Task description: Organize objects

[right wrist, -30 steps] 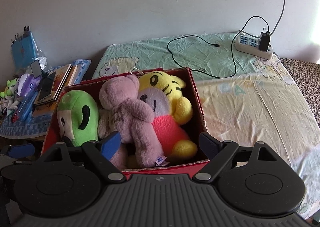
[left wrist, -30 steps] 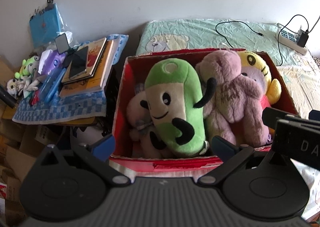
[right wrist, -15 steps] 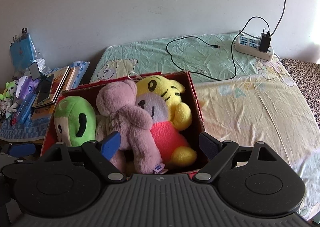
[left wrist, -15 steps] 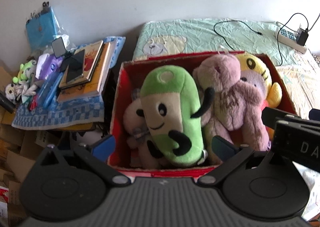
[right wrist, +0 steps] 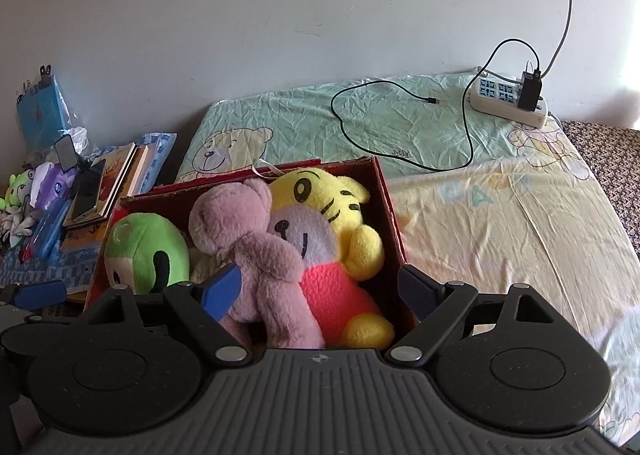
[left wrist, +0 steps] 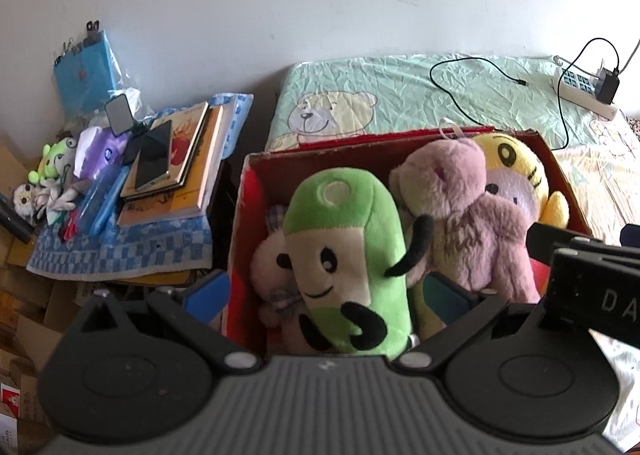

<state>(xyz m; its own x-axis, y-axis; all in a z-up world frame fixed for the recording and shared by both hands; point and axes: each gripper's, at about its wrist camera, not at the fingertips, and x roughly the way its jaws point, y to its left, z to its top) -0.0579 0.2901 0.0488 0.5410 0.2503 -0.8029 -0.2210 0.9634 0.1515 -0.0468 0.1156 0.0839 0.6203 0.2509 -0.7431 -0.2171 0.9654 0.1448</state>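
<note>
A red cardboard box (left wrist: 245, 191) (right wrist: 385, 199) stands at the edge of the bed, packed with plush toys. A green plush (left wrist: 344, 251) (right wrist: 144, 251) lies at its left, a pink bear (left wrist: 468, 215) (right wrist: 248, 239) in the middle and a yellow tiger (left wrist: 516, 171) (right wrist: 320, 203) at its right. My left gripper (left wrist: 326, 293) is open over the box's near left part, its fingers either side of the green plush without touching it. Open too, my right gripper (right wrist: 320, 289) hovers over the near right part, in front of the bear and the tiger. The box's front wall is hidden under both grippers.
Left of the box, a side table under a blue checked cloth (left wrist: 120, 251) carries stacked books (left wrist: 180, 167), a phone (left wrist: 154, 153) and small toys. On the bed sheet (right wrist: 500, 223) lie a power strip (right wrist: 508, 103) and a black cable (right wrist: 400, 127). Cardboard boxes (left wrist: 24, 335) sit low at the left.
Both grippers have moved forward over the box, so its front edge has slipped out of sight beneath them. The toys and the box have not shifted.
</note>
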